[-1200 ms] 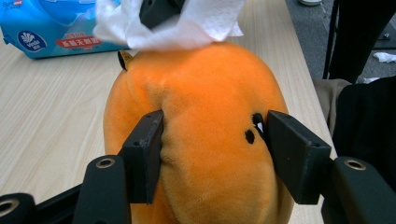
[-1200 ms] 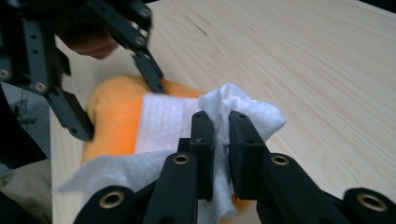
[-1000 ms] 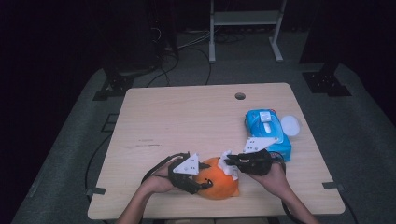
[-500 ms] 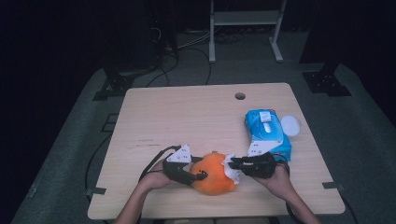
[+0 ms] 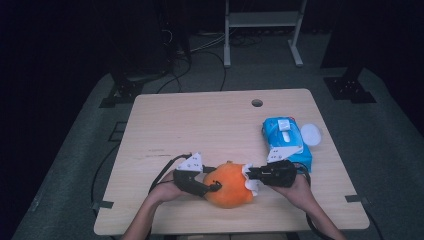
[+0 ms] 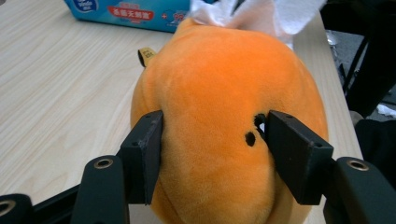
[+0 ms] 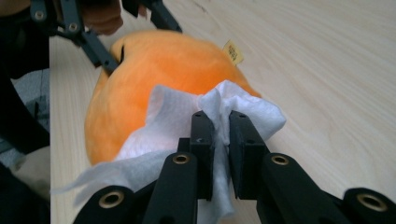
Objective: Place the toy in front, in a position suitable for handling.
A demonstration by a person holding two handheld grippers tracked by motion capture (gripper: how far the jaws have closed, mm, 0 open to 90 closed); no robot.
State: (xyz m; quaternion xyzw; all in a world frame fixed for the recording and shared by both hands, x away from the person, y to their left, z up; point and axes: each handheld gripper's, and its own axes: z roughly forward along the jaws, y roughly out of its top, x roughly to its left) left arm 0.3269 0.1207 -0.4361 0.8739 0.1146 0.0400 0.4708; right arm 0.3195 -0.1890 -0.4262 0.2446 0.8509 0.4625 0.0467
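An orange plush toy [image 5: 227, 185] lies near the table's front edge, between both hands. My left gripper [image 5: 212, 186] grips it from the left. In the left gripper view its two black pads [image 6: 144, 154] press into the plush [image 6: 219, 84] on either side, near small dark marks. My right gripper [image 5: 248, 176] comes in from the right, shut on a crumpled white wipe [image 7: 173, 116]. The wipe rests against the orange plush [image 7: 154, 65], with my right gripper's fingertips [image 7: 220, 119] pinching a fold of it.
A blue pack of wipes [image 5: 286, 140] lies at the right of the wooden table [image 5: 200, 120], with a white round lid [image 5: 311, 134] beside it. A small cable hole [image 5: 257, 103] sits near the far edge. Dark floor and stands surround the table.
My left gripper and the plush toy have shifted slightly to the left. The right gripper has stayed at the toy's right side with the wipe.
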